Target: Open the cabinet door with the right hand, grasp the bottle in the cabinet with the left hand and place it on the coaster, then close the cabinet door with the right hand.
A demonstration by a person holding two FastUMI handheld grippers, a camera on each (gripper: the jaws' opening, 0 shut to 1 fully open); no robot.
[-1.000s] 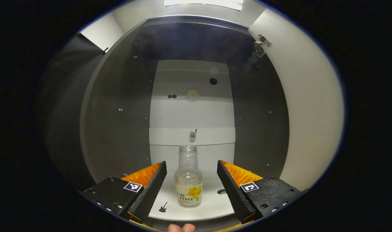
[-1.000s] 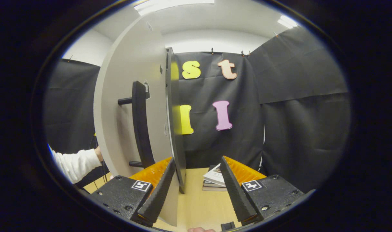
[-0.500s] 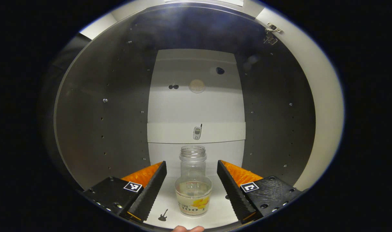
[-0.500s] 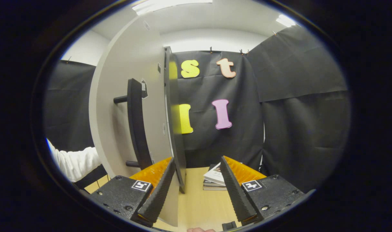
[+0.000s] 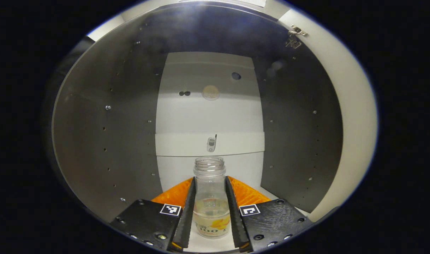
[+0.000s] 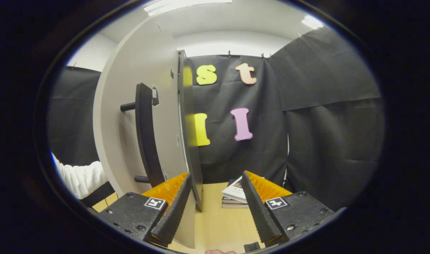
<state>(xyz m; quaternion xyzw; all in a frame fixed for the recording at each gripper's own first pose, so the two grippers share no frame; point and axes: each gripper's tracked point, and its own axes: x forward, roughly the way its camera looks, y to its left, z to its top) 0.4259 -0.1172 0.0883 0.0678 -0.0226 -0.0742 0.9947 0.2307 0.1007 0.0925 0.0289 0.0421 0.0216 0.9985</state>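
Inside the cabinet, on its white floor near the front edge, the bottle stands upright with its mouth uncapped. It is clear, with a little pale liquid low in it and a yellow-and-white label around its lower body. The left gripper has closed in on it: both dark ribbed fingers press against the bottle's sides, one on each flank, so the bottle is clamped between them, with its neck rising above them. Behind it the white back panel of the cabinet runs up between the two dark grey side walls, and a small phone-shaped sticker sits on the panel just above the bottle's mouth. A metal hinge shows at the upper right, where the pale cabinet door swings away.

From the right gripper view, the cabinet door stands open, seen nearly edge-on, with its long black handle on the outer face. The right gripper hangs just beside the door's free edge with its tongs spread wide, holding nothing. Its left finger lies in front of the door's lower edge, and whether it touches I cannot tell. Beyond it lie a wooden table and a small stack of books toward the table's far edge. A white sleeve reaches in at the far left.
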